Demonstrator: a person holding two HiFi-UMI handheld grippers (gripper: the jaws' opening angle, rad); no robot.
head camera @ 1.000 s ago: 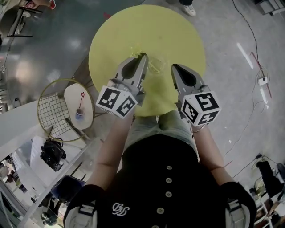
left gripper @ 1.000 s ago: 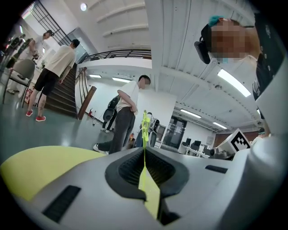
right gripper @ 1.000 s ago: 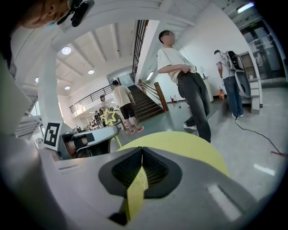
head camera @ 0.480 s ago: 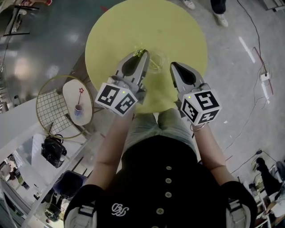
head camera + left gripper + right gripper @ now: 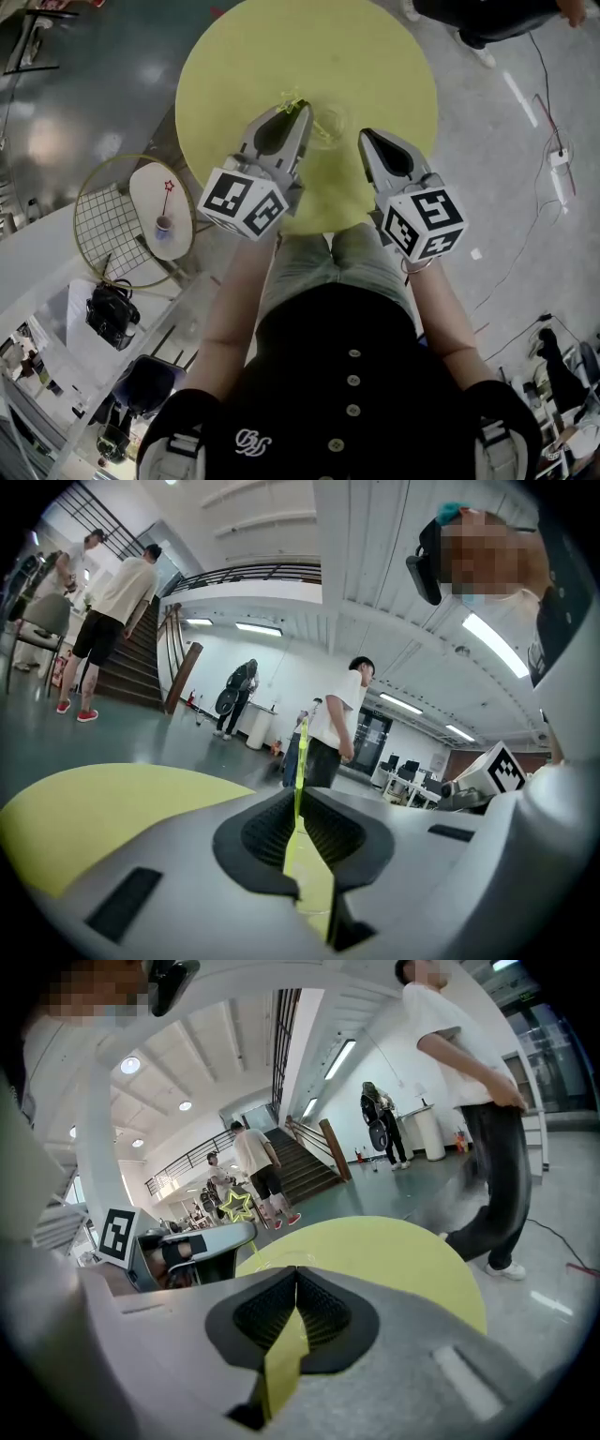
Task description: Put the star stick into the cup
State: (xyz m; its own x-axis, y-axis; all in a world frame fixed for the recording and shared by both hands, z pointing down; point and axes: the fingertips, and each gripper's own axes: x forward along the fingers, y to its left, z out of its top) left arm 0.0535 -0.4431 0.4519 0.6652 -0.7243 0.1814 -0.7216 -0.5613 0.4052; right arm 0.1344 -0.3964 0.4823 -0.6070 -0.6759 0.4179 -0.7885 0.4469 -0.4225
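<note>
On the round yellow table [image 5: 244,66] stands a clear cup [image 5: 329,125], faint against the top. My left gripper [image 5: 300,110] is shut on a thin yellow-green star stick [image 5: 292,100], just left of the cup. The stick [image 5: 300,757] rises upright from between the closed jaws in the left gripper view. From the right gripper view its yellow star outline [image 5: 236,1205] shows above the left gripper [image 5: 223,1233]. My right gripper [image 5: 367,137] is shut and holds nothing, close to the cup's right side. The right gripper's [image 5: 296,1271] pads meet.
A small white side table [image 5: 150,187] at the left bears a little cup with a red star stick [image 5: 167,199], beside a round wire chair [image 5: 108,234]. A black bag [image 5: 112,314] lies on the floor. People walk beyond the table [image 5: 473,1101]. Cables [image 5: 539,122] run at the right.
Both grippers have crept a little farther over the table, the left one carrying the stick closer to the cup. A person in dark clothes has come in at the top right.
</note>
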